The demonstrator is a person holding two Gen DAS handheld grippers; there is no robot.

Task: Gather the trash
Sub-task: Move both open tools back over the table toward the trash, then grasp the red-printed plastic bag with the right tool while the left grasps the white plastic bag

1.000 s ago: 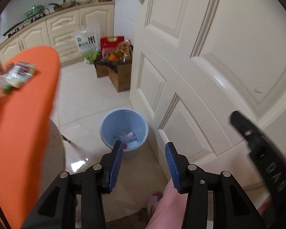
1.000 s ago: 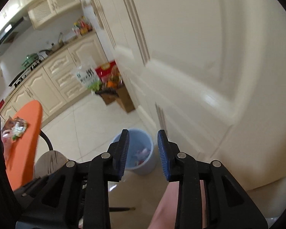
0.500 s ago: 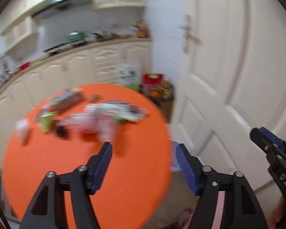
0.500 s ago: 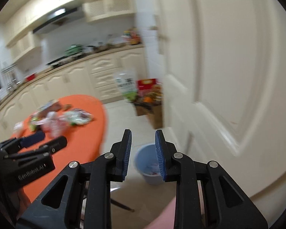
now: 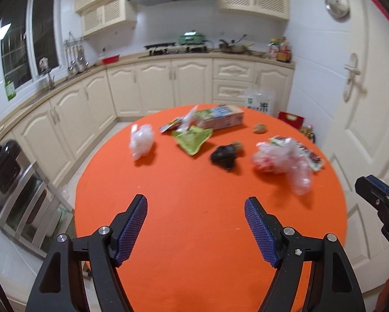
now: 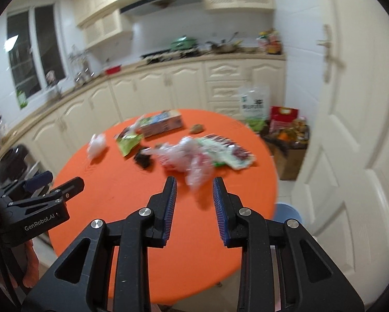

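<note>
Trash lies on the round orange table (image 5: 184, 182): a crumpled clear plastic bag (image 5: 282, 161) (image 6: 186, 158), a white wad (image 5: 141, 141), a green wrapper (image 5: 193, 137), a black lump (image 5: 224, 154), a printed carton (image 5: 220, 118) and a small brown ball (image 5: 259, 129). My left gripper (image 5: 195, 201) hovers over the table's near part, its jaws opening wide with nothing between them. My right gripper (image 6: 194, 183) points at the plastic bag from just short of it; its jaws are nearly together and empty. A blue bin (image 6: 288, 213) peeks out past the table's right edge.
A white door (image 6: 350, 130) stands close on the right. Cream kitchen cabinets (image 5: 155, 85) run behind the table. A cardboard box of groceries (image 6: 288, 145) sits on the floor by the door. An oven (image 5: 7, 182) is at the far left.
Both views swung up from the blue bin and the door to the orange table. The left jaws spread much wider. The right jaws stayed narrow.
</note>
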